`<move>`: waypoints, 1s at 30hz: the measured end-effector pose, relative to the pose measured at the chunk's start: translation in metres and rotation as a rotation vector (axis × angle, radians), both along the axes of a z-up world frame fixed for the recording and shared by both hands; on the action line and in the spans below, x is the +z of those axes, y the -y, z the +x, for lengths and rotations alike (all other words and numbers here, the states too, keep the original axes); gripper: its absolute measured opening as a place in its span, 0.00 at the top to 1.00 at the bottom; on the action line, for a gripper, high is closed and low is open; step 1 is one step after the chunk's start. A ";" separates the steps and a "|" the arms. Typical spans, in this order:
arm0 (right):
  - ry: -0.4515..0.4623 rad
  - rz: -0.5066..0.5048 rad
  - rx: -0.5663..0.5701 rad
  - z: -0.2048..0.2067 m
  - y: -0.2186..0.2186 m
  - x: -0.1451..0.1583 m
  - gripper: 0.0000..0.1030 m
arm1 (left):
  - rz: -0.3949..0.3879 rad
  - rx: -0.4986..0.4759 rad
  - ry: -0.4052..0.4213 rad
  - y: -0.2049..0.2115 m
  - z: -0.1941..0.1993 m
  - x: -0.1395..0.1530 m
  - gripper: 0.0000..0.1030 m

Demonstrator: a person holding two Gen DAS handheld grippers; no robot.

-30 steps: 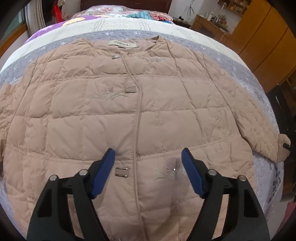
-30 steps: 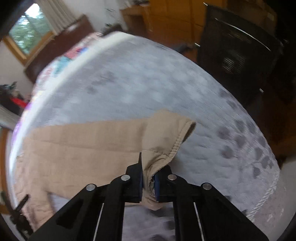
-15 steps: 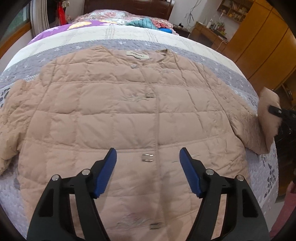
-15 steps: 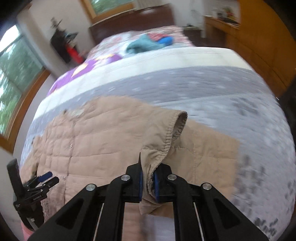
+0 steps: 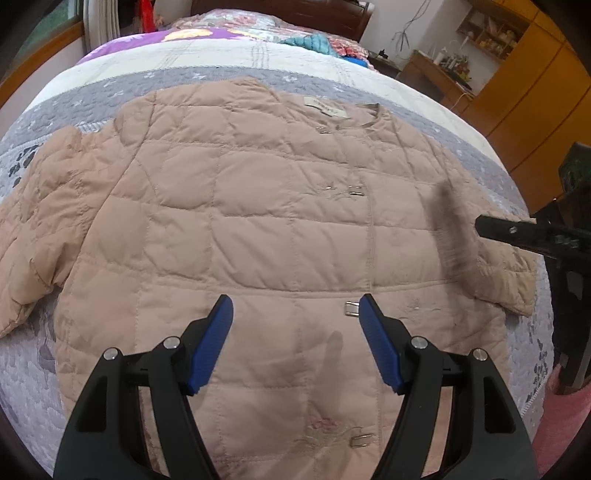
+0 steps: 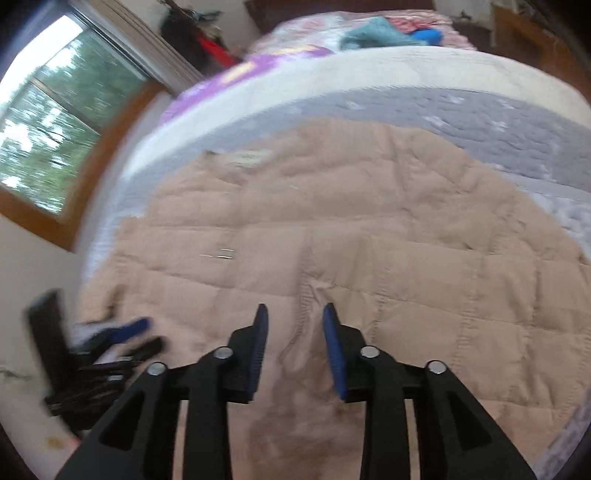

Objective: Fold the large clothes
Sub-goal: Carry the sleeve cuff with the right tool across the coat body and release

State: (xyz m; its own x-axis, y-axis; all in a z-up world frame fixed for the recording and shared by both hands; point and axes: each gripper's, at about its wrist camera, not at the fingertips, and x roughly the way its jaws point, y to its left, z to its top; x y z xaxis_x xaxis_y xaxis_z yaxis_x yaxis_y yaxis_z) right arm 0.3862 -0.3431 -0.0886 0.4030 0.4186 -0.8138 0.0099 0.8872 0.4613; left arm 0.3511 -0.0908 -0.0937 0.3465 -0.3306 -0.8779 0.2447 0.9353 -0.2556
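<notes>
Jacket: we're looking at a beige quilted puffer jacket (image 5: 258, 229), lying flat and front-up on the bed, collar toward the headboard, hem toward us.
Bed cover: under it we've got a grey and cream quilted bedspread (image 5: 207, 74), with a purple floral quilt (image 5: 184, 35) further up the bed.
Left gripper: our black left gripper with blue pads (image 5: 295, 339) hovers over the lower front of the jacket, jaws spread wide, nothing between the pads but air, no cloth touched.
Right gripper: our black right gripper with blue pads (image 6: 293, 347) is opening as we speak; we see a stitched ridge of jacket fabric lying in the gap, but the pads are clear of it on both sides, so nothing is gripped.
Right sleeve: in the left wrist view the sleeve cuff (image 5: 509, 273) on the picture's right sits folded in over the jacket's edge, and the right gripper's black tip pokes in just above it.
Left sleeve: the other sleeve (image 5: 33, 236) sprawls outward on the bedspread at the picture's left, not folded.
Fastenings: small metal clasps (image 5: 352, 307) run down the front placket; one sits just beside the left gripper's right pad.
Sharpness: the right wrist view is motion-blurred, so fine detail there we can't tell.
Room: wooden wardrobe (image 5: 535, 92) at right, window (image 6: 55, 122) seen from the right wrist.
</notes>
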 end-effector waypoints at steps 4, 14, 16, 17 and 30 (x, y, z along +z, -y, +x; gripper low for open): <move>0.001 -0.184 -0.123 -0.009 0.026 0.018 0.67 | -0.051 -0.046 -0.010 0.022 -0.003 0.007 0.32; -0.109 -0.408 -0.411 -0.063 0.138 0.017 0.67 | -0.018 -0.216 -0.035 0.153 0.005 -0.006 0.27; -0.114 -0.431 -0.420 -0.070 0.144 0.016 0.67 | -0.008 -0.217 -0.065 0.169 0.011 -0.017 0.38; -0.114 -0.438 -0.420 -0.068 0.145 0.016 0.67 | -0.003 -0.216 -0.078 0.174 0.014 -0.022 0.60; -0.026 -0.317 -0.295 -0.058 0.122 0.012 0.67 | -0.113 -0.065 0.124 0.076 0.000 0.041 0.89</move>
